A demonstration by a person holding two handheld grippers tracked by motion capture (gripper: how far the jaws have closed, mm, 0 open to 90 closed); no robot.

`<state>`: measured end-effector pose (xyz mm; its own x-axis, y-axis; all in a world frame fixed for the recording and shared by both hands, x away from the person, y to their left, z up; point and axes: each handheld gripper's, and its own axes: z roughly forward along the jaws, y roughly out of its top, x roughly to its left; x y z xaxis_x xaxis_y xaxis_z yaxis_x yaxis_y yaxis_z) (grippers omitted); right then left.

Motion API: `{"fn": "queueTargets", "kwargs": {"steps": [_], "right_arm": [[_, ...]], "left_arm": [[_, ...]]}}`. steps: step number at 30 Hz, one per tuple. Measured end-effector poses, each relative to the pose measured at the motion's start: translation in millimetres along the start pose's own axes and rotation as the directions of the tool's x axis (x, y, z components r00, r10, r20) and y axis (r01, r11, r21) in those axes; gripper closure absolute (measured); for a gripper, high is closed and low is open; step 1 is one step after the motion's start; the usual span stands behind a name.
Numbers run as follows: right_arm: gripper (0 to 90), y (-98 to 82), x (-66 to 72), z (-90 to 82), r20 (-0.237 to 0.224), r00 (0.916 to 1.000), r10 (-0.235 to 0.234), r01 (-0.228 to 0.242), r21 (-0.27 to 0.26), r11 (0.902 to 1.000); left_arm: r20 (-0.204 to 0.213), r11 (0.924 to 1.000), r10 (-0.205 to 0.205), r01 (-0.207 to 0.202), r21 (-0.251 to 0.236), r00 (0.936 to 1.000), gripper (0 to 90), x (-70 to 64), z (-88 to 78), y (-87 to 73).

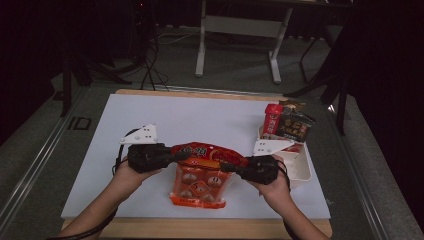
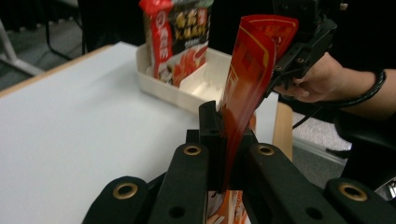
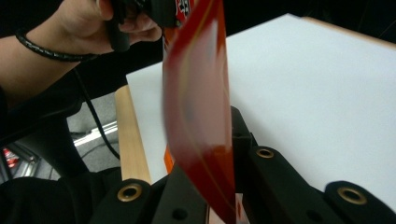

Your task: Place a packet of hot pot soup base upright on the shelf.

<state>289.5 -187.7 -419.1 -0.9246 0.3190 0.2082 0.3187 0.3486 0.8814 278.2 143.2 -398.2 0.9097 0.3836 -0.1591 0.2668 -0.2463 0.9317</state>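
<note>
Wood edging is showing along the table's (image 1: 150, 115) near edge, just below the orange-red snack bag (image 1: 200, 180), whose bottom is hanging close to that edge. Left claw (image 1: 184, 155) is pinching the bag's top left corner, and right claw (image 1: 226, 166) is clamping the top right corner, both shut on it. White surface is lying open to the left and beyond; a white tray (image 1: 300, 170) with upright packets (image 1: 285, 125) is sitting near the far right edge

Glossy red plastic snack bag (image 1: 201, 175), matt white table sheet (image 1: 200, 115), smooth wooden table edge (image 1: 200, 227), matt black tongs (image 1: 182, 156)
</note>
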Motion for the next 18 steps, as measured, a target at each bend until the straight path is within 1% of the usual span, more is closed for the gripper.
{"fn": "queueTargets", "kwargs": {"steps": [3,4,6,7,9,10,12,13,14,15,17,18], "right_arm": [[90.0,5.3,2.3,-5.2,0.032,0.9994,-0.014,0.015,-0.028,0.9995],[90.0,7.4,2.7,-6.1,0.055,0.9983,-0.022,0.023,-0.029,0.9993],[90.0,9.7,1.2,-7.6,0.07,0.9974,-0.019,0.022,-0.034,0.9992],[90.0,10.6,0.9,-8.1,0.075,0.9969,-0.024,0.027,-0.033,0.9991],[90.0,13.8,0.5,-10.3,0.087,0.9956,-0.035,0.038,-0.037,0.9986],[90.0,15.2,0.3,-11.3,0.091,0.995,-0.042,0.045,-0.037,0.9983],[90.0,19.8,1.8,-14.8,0.109,0.9919,-0.064,0.071,-0.058,0.9958],[90.0,22.5,3.2,-16.2,0.12,0.9894,-0.082,0.089,-0.058,0.9943],[90.0,24.9,4.4,-17.6,0.125,0.9879,-0.092,0.101,-0.062,0.993],[90.0,26.8,5.2,-18.5,0.123,0.9878,-0.096,0.104,-0.062,0.9927],[90.0,31.2,8.1,-20.0,0.142,0.9818,-0.126,0.134,-0.053,0.9895],[90.0,33.4,8.7,-20.5,0.138,0.9814,-0.133,0.141,-0.048,0.9888]], "left_arm": [[0.008,0.9998,0.01,-0.01,-0.015,0.9999,88.7,0.6,0.6,1.8],[0.003,0.9998,0.012,-0.012,-0.017,0.9999,88.5,1.0,1.6,1.8],[0.009,0.9996,-0.002,0.002,-0.027,1.0,88.4,3.3,3.1,0.9],[0.008,0.9996,-0.006,0.006,-0.027,0.9999,87.9,4.5,4.0,0.4],[0.014,0.999,-0.013,0.013,-0.043,0.9998,87.2,6.8,5.4,-0.5],[0.016,0.9985,-0.016,0.017,-0.052,0.9997,86.3,7.9,6.0,-0.6],[0.023,0.9975,-0.018,0.02,-0.069,0.9996,85.1,9.0,6.2,-0.2],[0.029,0.9967,-0.022,0.024,-0.077,0.9993,82.6,9.4,6.1,0.1],[0.031,0.9963,-0.023,0.026,-0.082,0.9992,78.2,9.9,6.0,0.2],[0.033,0.9954,-0.021,0.024,-0.093,0.9992,75.5,10.4,6.1,0.3],[0.033,0.9941,-0.029,0.033,-0.103,0.999,62.9,11.5,6.8,0.6],[0.021,0.9933,-0.035,0.037,-0.109,0.9992,56.0,11.7,7.2,0.4]]}}
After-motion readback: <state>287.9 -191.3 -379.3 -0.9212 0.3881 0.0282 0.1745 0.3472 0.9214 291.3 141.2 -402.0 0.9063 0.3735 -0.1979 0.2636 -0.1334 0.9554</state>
